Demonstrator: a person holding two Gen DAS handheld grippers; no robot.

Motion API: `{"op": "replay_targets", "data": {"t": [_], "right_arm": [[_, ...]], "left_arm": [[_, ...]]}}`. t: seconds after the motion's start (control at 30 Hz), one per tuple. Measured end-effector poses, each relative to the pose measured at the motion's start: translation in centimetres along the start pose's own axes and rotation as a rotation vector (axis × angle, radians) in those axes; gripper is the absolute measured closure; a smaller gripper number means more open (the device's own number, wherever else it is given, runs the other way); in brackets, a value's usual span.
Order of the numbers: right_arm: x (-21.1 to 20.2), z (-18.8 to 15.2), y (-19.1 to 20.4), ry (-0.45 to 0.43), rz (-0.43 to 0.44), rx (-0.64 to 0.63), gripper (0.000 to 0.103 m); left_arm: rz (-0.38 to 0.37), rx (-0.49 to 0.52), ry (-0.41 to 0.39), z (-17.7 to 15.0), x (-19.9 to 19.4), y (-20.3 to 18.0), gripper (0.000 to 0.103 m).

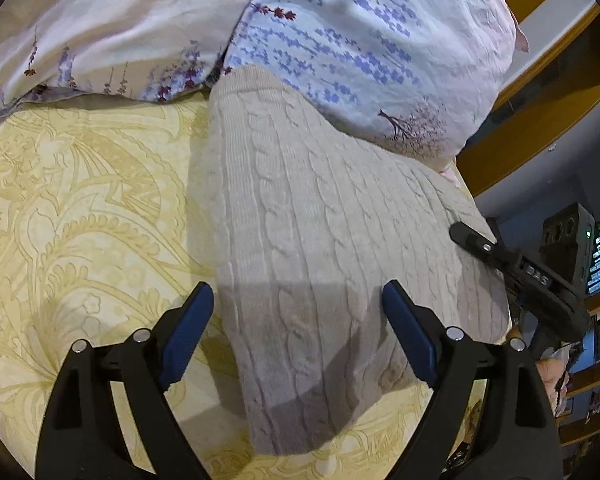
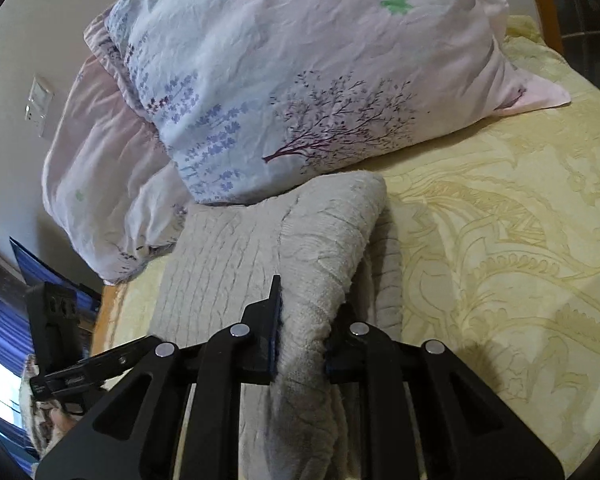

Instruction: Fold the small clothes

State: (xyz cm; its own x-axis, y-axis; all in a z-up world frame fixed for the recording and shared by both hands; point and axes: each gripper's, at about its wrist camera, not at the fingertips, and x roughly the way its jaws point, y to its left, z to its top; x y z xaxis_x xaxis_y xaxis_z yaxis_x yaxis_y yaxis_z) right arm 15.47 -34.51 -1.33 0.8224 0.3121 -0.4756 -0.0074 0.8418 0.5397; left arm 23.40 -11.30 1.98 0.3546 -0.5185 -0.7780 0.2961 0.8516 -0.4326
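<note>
A beige cable-knit sweater (image 1: 312,240) lies folded on the yellow patterned bedsheet (image 1: 80,208), its far end against a floral pillow. My left gripper (image 1: 298,300) is open, its blue pads on either side of the sweater's near part, just above it. My right gripper (image 2: 304,316) is shut on a lifted fold of the sweater (image 2: 316,264), which bunches up between its fingers. The right gripper also shows in the left wrist view (image 1: 484,246) at the sweater's right edge.
A floral pillow (image 2: 300,80) and a second pillow (image 1: 112,28) lie at the head of the bed. The wooden bed frame (image 1: 540,112) runs along the right. The bedsheet (image 2: 500,240) spreads right of the sweater. A wall switch (image 2: 40,104) is on the wall.
</note>
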Motion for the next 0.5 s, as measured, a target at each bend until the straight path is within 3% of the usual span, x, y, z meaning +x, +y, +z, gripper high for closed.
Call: {"op": "replay_targets", "data": {"t": [0.07, 0.13, 0.27, 0.5], "right_arm": [[1.1, -0.3, -0.5, 0.042, -0.036, 0.006, 0.085], [1.3, -0.7, -1.1, 0.057, -0.019, 0.038, 0.082], [-1.0, -1.5, -1.2, 0.041, 0.026, 0.065, 0.066], [-4.8, -5.5, -0.7, 0.059, 0.056, 0.042, 0.066]], "left_arm": [[-0.002, 0.003, 0.004, -0.4, 0.1, -0.1, 0.017], [-0.006, 0.004, 0.007, -0.7, 0.1, -0.1, 0.017], [-0.010, 0.000, 0.007, -1.4, -0.1, 0.0, 0.018], [0.012, 0.022, -0.024, -3.4, -1.1, -0.5, 0.023]]}}
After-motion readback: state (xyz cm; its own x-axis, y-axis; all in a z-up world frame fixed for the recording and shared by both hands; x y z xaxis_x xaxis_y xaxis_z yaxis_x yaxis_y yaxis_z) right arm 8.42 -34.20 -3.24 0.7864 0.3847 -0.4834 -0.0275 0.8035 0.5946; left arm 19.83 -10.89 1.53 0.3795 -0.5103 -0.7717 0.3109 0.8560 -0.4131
